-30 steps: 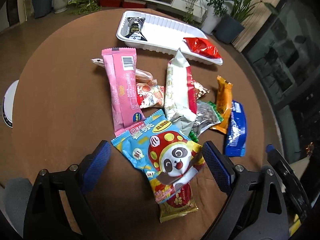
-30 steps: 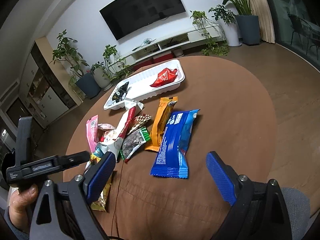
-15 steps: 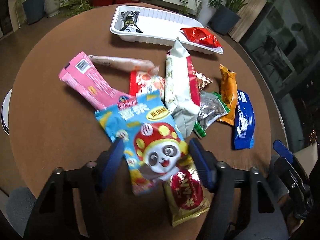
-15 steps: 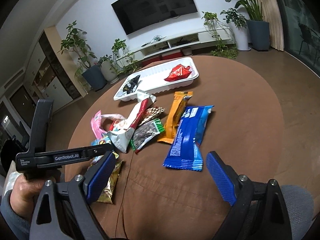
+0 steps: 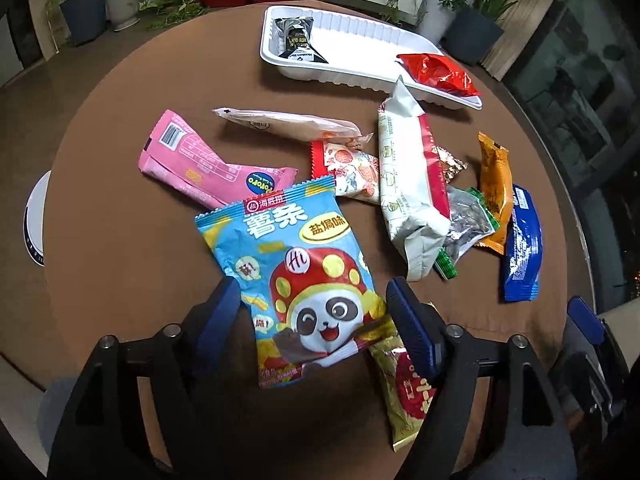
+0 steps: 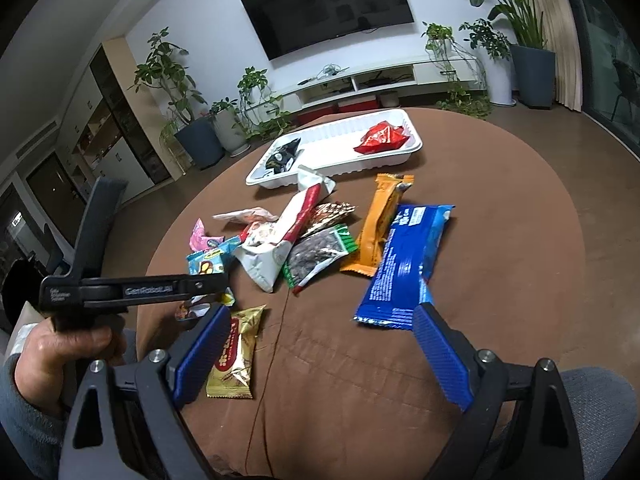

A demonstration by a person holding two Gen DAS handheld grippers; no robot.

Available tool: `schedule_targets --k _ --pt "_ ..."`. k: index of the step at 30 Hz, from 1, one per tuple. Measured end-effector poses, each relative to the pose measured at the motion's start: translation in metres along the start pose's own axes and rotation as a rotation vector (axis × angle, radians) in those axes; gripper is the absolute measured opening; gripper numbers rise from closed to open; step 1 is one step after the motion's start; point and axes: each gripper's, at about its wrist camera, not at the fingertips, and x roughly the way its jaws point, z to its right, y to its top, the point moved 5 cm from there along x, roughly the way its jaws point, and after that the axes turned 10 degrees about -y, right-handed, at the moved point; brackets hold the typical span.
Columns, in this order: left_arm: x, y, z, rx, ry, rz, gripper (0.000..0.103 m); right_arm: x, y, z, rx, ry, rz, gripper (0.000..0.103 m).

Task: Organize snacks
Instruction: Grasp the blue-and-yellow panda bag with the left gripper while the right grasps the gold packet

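The light-blue panda-print crisp bag (image 5: 304, 280) has been lifted off the brown round desk (image 5: 120, 260), clamped by the left tool (image 5: 312, 312). The right tool (image 6: 320, 344) hangs apart, lower frame. Two packets sit in the white tray (image 5: 360, 28), upper frame; about ten remain loose.

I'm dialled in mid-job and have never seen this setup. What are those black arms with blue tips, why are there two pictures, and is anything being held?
No robot: a person holds a two-finger gripper in each hand, each with a fisheye camera looking along its blue fingers. One picture comes from the left gripper, whose fingers grip the blue panda snack bag. The other comes from the right gripper, open and holding nothing, above the brown table. Loose snack packets lie in a pile, including a blue cookie pack and a gold packet. The white tray already holds a red packet and a black packet.
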Motion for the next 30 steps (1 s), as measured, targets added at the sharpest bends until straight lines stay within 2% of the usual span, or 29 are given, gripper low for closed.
schedule_targets --k 4,5,7,15,21,30 --pt "0.004 0.003 -0.006 -0.006 -0.005 0.015 0.072 0.003 -0.002 -0.006 -0.008 0.007 -0.010 0.094" --pt "0.006 0.003 -0.008 -0.007 -0.010 0.017 0.068 0.004 -0.003 -0.009 -0.013 0.010 -0.013 0.094" --pt "0.006 0.003 -0.011 -0.010 -0.025 0.026 0.052 0.004 -0.006 -0.013 -0.022 0.015 -0.019 0.094" --pt "-0.001 -0.002 -0.011 0.036 -0.058 0.042 0.035 0.010 -0.013 -0.026 -0.049 0.021 -0.040 0.094" --pt "-0.013 -0.014 -0.009 0.059 -0.090 0.060 0.030 0.016 -0.019 -0.032 -0.062 0.020 -0.058 0.094" --pt "-0.035 -0.046 -0.021 0.012 -0.168 0.074 0.030 0.037 -0.031 -0.063 -0.145 0.018 -0.117 0.089"
